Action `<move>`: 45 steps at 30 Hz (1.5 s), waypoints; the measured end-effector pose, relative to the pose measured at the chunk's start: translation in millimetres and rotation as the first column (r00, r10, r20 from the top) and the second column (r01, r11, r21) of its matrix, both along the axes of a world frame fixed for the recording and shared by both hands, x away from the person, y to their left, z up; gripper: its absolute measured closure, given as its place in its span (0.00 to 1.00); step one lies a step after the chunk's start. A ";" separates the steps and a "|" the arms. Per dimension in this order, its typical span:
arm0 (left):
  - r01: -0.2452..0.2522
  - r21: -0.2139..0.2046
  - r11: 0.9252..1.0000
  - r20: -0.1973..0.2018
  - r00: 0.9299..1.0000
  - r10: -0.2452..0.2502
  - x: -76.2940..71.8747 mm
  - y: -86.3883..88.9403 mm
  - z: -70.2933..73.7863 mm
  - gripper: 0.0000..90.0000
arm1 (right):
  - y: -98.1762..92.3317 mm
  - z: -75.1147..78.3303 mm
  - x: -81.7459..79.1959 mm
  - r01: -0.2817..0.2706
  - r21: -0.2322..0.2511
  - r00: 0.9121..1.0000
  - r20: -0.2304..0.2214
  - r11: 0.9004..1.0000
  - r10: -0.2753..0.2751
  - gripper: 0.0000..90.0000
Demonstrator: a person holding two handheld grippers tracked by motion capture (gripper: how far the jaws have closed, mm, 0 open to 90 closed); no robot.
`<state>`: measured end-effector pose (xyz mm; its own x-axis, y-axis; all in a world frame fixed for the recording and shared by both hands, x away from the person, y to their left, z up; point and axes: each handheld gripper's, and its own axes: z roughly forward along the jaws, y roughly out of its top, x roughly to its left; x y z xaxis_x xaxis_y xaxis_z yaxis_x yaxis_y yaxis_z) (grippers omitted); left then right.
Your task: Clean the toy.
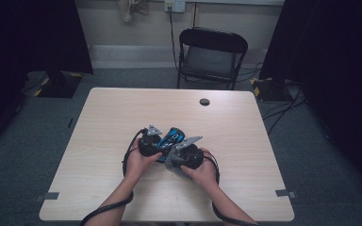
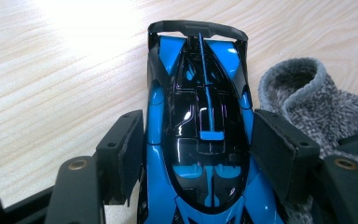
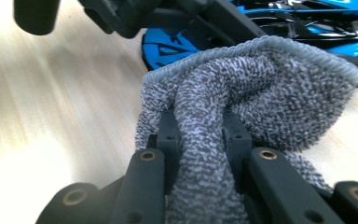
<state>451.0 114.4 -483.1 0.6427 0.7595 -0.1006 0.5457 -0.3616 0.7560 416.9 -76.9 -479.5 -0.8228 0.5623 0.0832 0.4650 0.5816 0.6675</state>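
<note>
1. I take the blue and black toy car as my landmark; it sits on the pale wooden worktop, toward the near middle of it.
2. My left gripper has its fingers on either side of the car's body, one pad against each flank about midway along, so the car is clamped between them with its rear wing pointing away from the camera in the left gripper view.
3. The left fingers stand at a middling width, set by the width of the car they hold.
4. My right gripper is just beside the car, on its right in the high view.
5. Its fingers are pinched narrow on a fold of grey terry cloth, which bunches up between the pads and fans out beyond them.
6. The cloth lies just beside the car's side; in the right gripper view its hemmed edge sits in front of the blue bodywork, and I cannot tell whether it touches it.
7. In the left gripper view the same cloth shows right of the car, close to the left gripper's right finger.
8. Both of my hands sit close together, just nearer than the car.
9. A black folding chair stands well beyond the car, past the far edge of the worktop.
</note>
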 end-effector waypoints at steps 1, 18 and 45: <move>-0.001 0.000 1.000 0.002 1.000 0.001 -0.2 0.0 -0.1 0.39 | 0.2 -0.3 -0.7 -0.005 0.004 1.000 -0.001 1.000 0.005 0.83; -0.001 -0.005 1.000 0.007 1.000 0.001 -0.9 0.7 -0.9 0.39 | -1.4 1.8 -12.7 -0.094 0.015 0.995 -0.034 0.995 0.094 0.84; -0.008 -0.016 1.000 0.010 1.000 0.008 -2.6 1.6 -1.6 0.39 | -59.9 18.5 33.5 0.187 -0.016 0.982 0.041 0.982 -0.186 0.84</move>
